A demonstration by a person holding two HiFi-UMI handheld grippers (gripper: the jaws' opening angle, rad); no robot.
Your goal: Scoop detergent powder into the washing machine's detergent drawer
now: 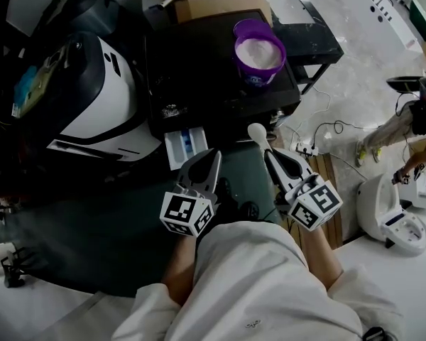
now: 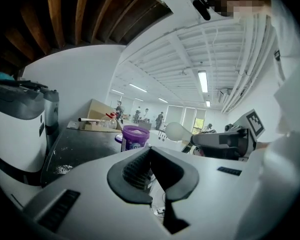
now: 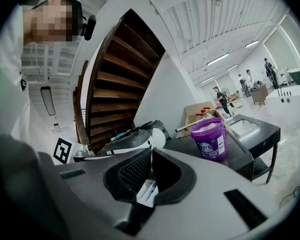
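A purple tub (image 1: 258,52) of white detergent powder stands on the black washing machine top (image 1: 199,69). The white detergent drawer (image 1: 182,148) is pulled out at the machine's front. My right gripper (image 1: 270,155) is shut on the handle of a white spoon (image 1: 258,133), whose bowl looks empty and points toward the machine. My left gripper (image 1: 212,156) is shut with nothing in it, just right of the drawer. In the left gripper view the tub (image 2: 135,136) and spoon (image 2: 177,131) lie ahead of the shut left gripper (image 2: 150,151). In the right gripper view the tub (image 3: 209,139) stands right of my right gripper (image 3: 151,151).
A white and black appliance (image 1: 92,98) stands left of the machine. A cardboard box (image 1: 224,6) and a black table (image 1: 305,20) lie behind it. Cables and a power strip (image 1: 305,148) run over the floor at right, near a white unit (image 1: 397,219) and a person's leg (image 1: 394,130).
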